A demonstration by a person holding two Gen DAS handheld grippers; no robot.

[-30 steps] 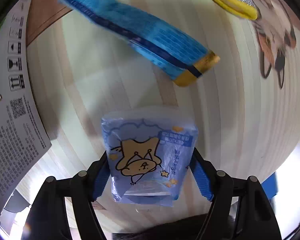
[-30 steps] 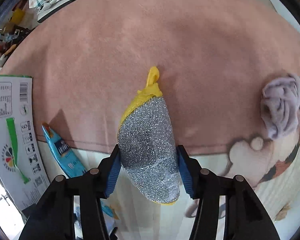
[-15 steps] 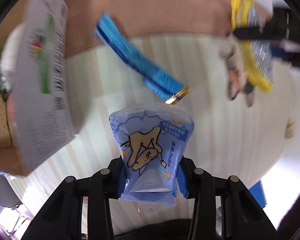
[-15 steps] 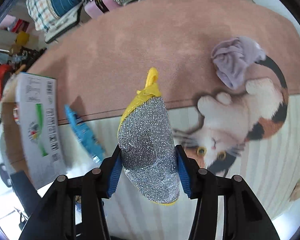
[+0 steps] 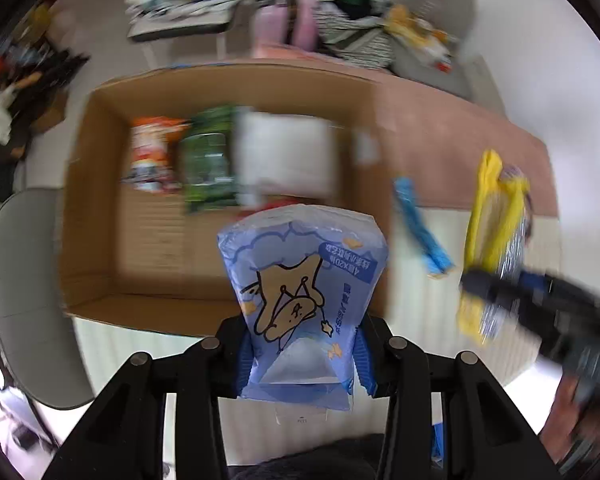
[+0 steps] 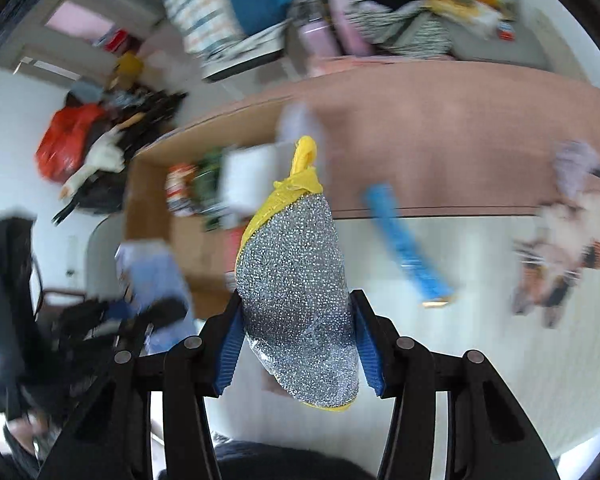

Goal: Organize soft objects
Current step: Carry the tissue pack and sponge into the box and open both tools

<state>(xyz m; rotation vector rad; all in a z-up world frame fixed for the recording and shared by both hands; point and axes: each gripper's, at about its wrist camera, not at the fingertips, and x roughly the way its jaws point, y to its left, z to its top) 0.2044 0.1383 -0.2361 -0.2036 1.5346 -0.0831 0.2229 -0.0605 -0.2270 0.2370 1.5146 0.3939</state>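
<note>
Both hands loaded and up in the air! The left gripper (image 5: 300, 360) pinches the blue tissue pack (image 5: 302, 300) by its lower end, so the pack hangs clear over the near wall of the cardboard box (image 5: 100, 208) at the counter's left edge, ready to drop in beside the packets there. The right gripper (image 6: 298, 344) squeezes the glittery silver-and-yellow scrubber (image 6: 296, 280) across its belly, yellow loop pointing away. The blue sachet (image 6: 408, 244) waits on the counter (image 6: 480, 340), likely next.
</note>
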